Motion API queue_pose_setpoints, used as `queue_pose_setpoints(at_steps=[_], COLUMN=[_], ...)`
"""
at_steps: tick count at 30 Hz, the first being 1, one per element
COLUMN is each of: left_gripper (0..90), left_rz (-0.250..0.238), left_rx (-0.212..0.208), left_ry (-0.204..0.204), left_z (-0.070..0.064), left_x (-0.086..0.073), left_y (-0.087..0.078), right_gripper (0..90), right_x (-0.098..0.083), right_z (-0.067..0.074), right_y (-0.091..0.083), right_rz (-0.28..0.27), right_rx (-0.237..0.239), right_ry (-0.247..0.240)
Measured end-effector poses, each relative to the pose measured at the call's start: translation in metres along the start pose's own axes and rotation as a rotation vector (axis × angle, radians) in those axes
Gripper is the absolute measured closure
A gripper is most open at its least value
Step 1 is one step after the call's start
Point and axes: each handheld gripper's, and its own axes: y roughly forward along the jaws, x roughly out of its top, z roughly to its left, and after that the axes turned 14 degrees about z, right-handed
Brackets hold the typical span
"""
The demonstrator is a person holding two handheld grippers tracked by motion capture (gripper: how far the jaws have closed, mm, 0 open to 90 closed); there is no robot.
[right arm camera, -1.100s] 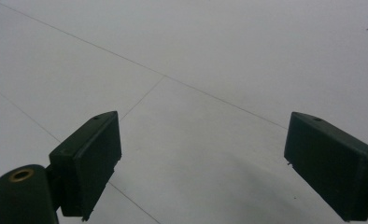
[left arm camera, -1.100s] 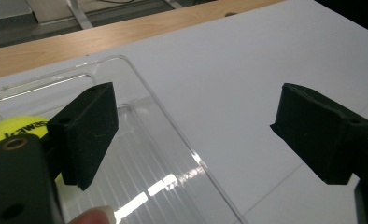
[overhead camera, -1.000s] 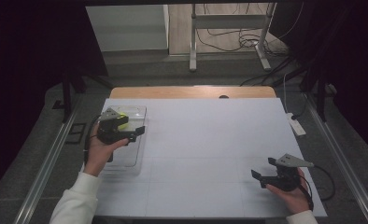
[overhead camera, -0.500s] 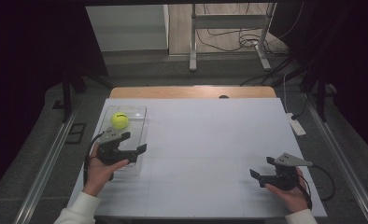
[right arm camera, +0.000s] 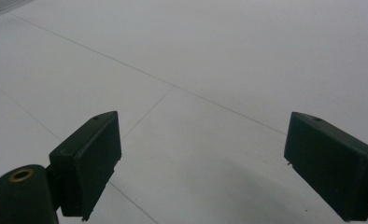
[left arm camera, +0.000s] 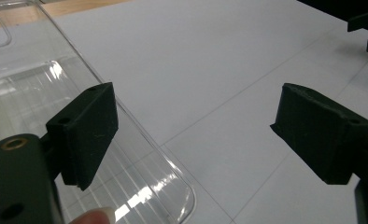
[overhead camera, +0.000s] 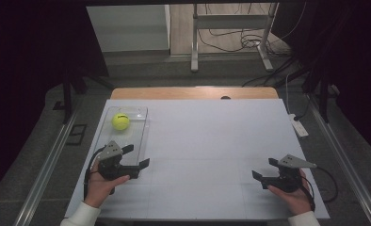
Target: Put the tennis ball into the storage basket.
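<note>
Left tongs [overhead camera: 135, 157] sit at the near left of the bench [overhead camera: 212, 141], jaws spread wide and holding nothing, one jaw over the near end of the clear tray [overhead camera: 143, 125], the other out over bare white surface. Right tongs [overhead camera: 264, 169] rest at the near right, well apart from the left pair, jaws likewise spread and empty, a grey three-cornered plate on top and a cable trailing off behind. In both gripper views the jaw pads are blocky, matte and dark, a little rough at the edges, with small screw holes. The tray is transparent plastic, oblong with rounded corners, and its floor is ribbed in fine parallel lines that catch the light. At its far end lies a yellow tennis ball [overhead camera: 120, 121], fuzzy, round, with a dark mark on top that may be printing, though it is too small to read. The bench top is smooth white sheeting crossed by thin seams, with a strip of pale wood [overhead camera: 193, 92] along the far edge. A fingertip [left arm camera: 94, 216] shows beside the left jaw in the left gripper view.
</note>
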Motion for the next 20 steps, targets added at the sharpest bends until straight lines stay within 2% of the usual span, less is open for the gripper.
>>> queue_pose_setpoints(at_steps=[7, 20], left_gripper=[14.5, 14.5], left_rz=[0.011, 0.018], left_rx=[-0.008, 0.006], left_ry=[-0.016, -0.017], left_z=[0.0021, 0.0054], left_x=[-0.0045, -0.0042], left_y=[0.0037, 0.0061], right_gripper=[11.3, 11.4], right_x=[0.0007, 0.0015], right_z=[0.0012, 0.0011], right_y=[-0.0024, -0.0039], right_rz=[-0.018, -0.033], right_rx=[0.004, 0.005], right_ry=[-0.011, -0.016])
